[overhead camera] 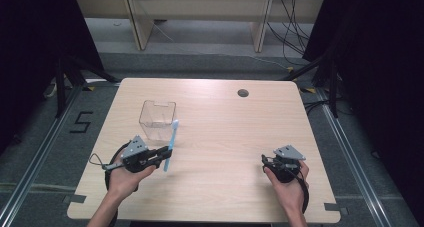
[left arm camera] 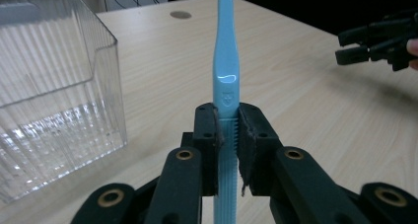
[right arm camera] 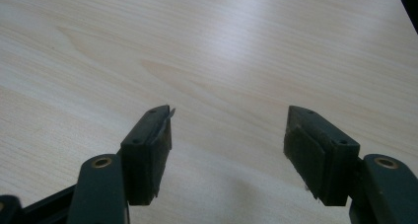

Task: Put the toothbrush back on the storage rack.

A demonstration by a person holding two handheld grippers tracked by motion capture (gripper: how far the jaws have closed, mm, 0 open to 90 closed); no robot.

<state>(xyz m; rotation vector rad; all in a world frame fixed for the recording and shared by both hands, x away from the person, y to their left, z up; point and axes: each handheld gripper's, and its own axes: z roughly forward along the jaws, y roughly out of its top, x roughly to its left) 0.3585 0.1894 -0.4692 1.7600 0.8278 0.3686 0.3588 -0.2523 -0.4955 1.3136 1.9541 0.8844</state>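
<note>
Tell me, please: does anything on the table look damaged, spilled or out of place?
Nothing stands out. The clear plastic container stands upright and looks empty, the blue toothbrush is clamped straight in the left hand-held gripper, and the right hand-held gripper is open over bare wood.

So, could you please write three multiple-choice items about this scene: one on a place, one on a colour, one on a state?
1. Where is the clear box?
A. left half of the table
B. right half
C. on the floor

2. What colour is the toothbrush?
A. red
B. light blue
C. green

3. How is the right gripper?
A. shut on the toothbrush
B. shut on nothing
C. open

Answers: 1 A, the high view shows it near the left gripper. 2 B, its handle is pale blue. 3 C, its fingers stand apart over bare wood.
</note>
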